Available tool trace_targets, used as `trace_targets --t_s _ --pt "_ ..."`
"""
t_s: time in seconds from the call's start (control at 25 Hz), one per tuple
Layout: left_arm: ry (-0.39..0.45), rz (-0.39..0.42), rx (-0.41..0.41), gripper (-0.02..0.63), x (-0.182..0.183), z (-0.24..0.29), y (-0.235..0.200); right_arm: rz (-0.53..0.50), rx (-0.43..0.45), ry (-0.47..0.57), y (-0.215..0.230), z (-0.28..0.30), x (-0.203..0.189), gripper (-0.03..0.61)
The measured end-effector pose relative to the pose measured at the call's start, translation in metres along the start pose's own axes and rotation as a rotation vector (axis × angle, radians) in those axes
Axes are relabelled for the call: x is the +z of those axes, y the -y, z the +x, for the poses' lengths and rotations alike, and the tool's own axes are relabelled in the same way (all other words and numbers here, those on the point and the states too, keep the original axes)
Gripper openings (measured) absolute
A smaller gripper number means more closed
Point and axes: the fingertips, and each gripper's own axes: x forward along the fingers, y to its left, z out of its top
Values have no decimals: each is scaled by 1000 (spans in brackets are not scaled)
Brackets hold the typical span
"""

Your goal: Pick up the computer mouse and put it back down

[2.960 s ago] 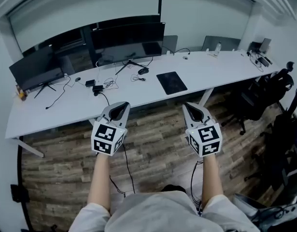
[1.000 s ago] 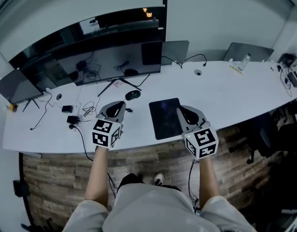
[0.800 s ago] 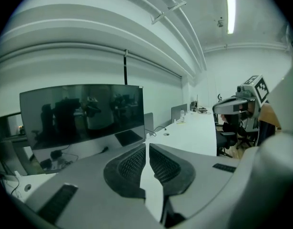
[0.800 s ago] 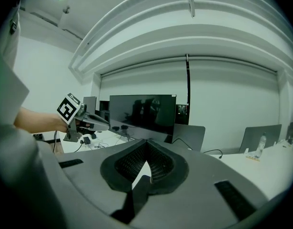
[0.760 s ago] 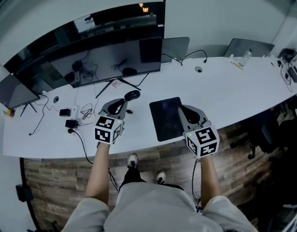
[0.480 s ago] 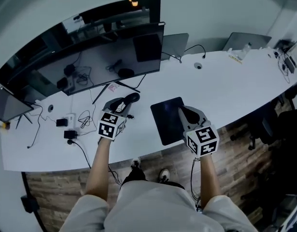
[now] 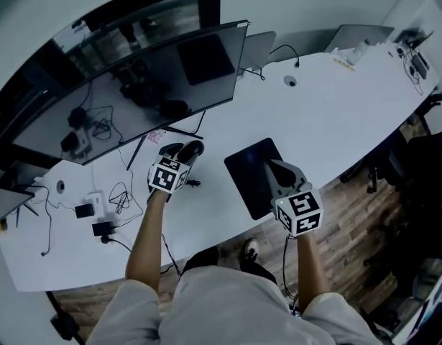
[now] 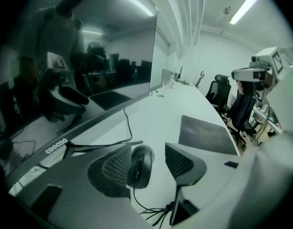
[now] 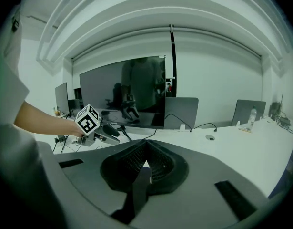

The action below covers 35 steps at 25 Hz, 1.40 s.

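Observation:
The black wired computer mouse (image 8: 140,166) lies on the white desk (image 7: 328,113) in front of the big monitor (image 7: 134,85). My left gripper (image 8: 148,165) is down around the mouse, its jaws opening. The mouse lies against the left pad, and a gap separates it from the right pad. In the head view the mouse (image 7: 191,150) shows dark at the left gripper's (image 7: 181,152) tip. My right gripper (image 7: 278,172) hovers over the black mouse pad (image 7: 249,171). In its own view this right gripper (image 9: 145,165) is shut with nothing in it.
The monitor's thin stand legs (image 8: 103,144) run just behind the mouse. The mouse cable (image 8: 151,206) curls back under the left gripper. Loose cables (image 7: 120,192) and adapters (image 7: 91,208) lie to the left. Office chairs (image 8: 241,109) stand beyond the desk's right edge.
The left gripper moved forward and down to the mouse, and its jaws went from shut to open around it. The right gripper sank a little over the mouse pad.

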Motion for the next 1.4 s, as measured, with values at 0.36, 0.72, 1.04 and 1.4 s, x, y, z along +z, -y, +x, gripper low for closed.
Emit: trace_targets --t_s 0.36,0.72,1.04,1.4 --pt "-164 75 -60 321 -41 69 -10 73 -70 -86 11 15 -34 14" --pt "-213 69 -86 281 -55 77 -5 140 -136 -72 23 -6 -46 15" --pt "-4 58 -28 279 9 20 18 107 -175 -1 39 -54 -23 15" --pt "302 58 25 279 114 -83 55 53 -204 122 47 -118 15 15"
